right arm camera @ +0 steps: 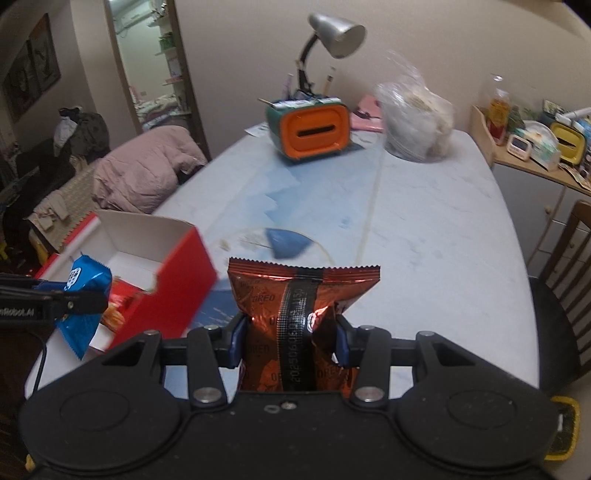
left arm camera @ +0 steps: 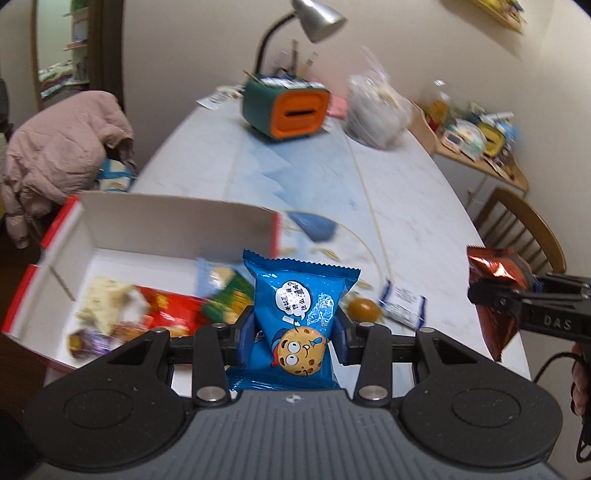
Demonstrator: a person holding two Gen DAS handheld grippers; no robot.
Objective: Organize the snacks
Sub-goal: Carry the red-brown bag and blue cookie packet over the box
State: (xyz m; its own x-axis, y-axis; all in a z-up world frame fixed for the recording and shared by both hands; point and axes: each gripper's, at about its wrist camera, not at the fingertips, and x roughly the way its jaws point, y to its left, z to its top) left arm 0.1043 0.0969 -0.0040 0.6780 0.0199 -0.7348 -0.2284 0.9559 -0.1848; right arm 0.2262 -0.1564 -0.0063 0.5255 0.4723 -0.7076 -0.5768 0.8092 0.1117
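My left gripper is shut on a blue cookie packet and holds it upright above the table, just right of the red-and-white box. The box holds several snack packets. My right gripper is shut on a copper-orange Oreo packet held above the table. In the right wrist view the left gripper and its blue packet hover at the box's near side. In the left wrist view the right gripper holds the orange packet at the right edge.
A white-blue wrapper and a brown round candy lie on the marble table. A blue scrap, an orange-green organiser with a lamp, and a clear bag stand further back. A chair is at right.
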